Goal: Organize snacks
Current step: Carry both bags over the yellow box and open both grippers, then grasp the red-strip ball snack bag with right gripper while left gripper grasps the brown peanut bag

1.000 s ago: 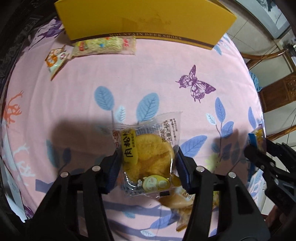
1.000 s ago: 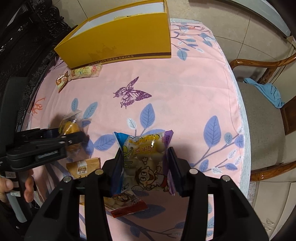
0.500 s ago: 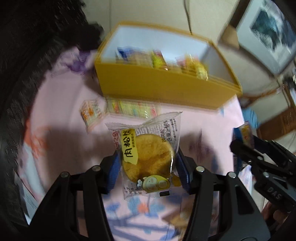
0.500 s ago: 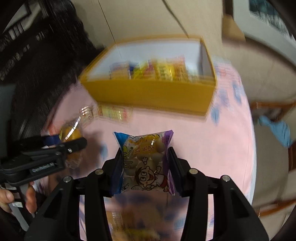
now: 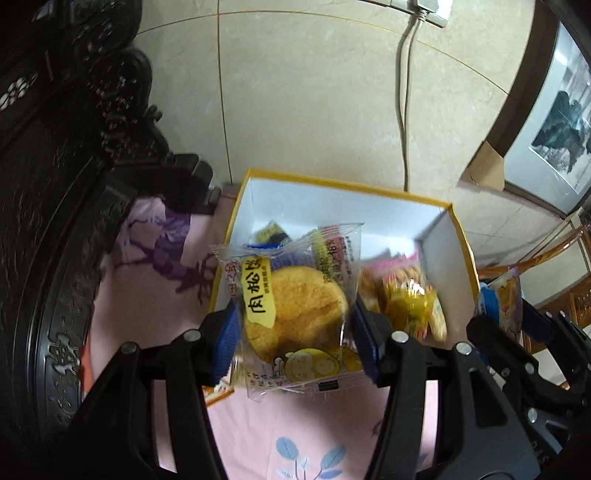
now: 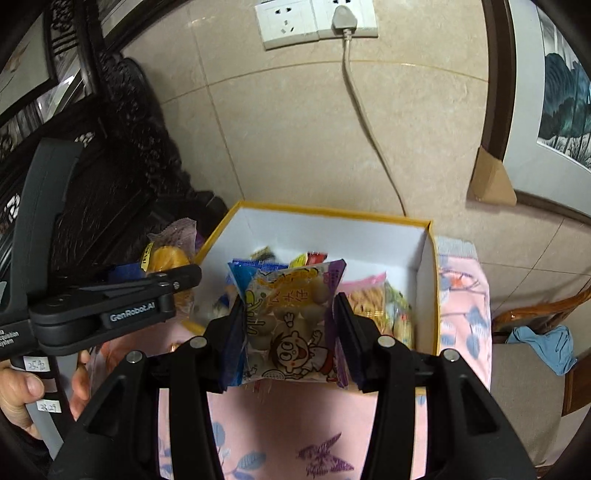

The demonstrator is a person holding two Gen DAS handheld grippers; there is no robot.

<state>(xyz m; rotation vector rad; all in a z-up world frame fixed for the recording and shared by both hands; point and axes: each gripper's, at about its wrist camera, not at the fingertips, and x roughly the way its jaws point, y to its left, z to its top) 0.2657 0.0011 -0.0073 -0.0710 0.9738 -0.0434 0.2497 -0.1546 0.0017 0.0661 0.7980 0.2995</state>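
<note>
The cake pack (image 5: 295,314), a clear wrapper with a round golden cake and a yellow label, is pinched between the blue pads of the left hand-held gripper (image 5: 293,332), which is partly closed and clamped on the pack's sides. It hangs in the air over the near left part of the yellow box (image 5: 458,240). In the right wrist view the same pack (image 6: 166,258) shows at the left, sticking out past the left hand-held gripper (image 6: 177,280), whose handle a hand (image 6: 22,391) grips.

The biscuit bag (image 6: 291,325), printed with a cartoon child and holding small pale balls, is squeezed between the pads of the right hand-held gripper (image 6: 288,332), also partly closed on its load. It hangs over the near edge of the box (image 6: 424,258). In the left wrist view this bag (image 5: 508,295) and the right hand-held gripper (image 5: 498,321) appear at the right edge.

The box is white inside and already holds several wrapped snacks (image 6: 373,302). It stands at the far end of the desk, on a pink cloth (image 6: 295,424) with leaves and butterflies. Behind are a tiled wall, a socket (image 6: 317,18) with a cable, dark carved furniture (image 5: 55,184) at the left and a wooden chair (image 6: 535,332) at the right.
</note>
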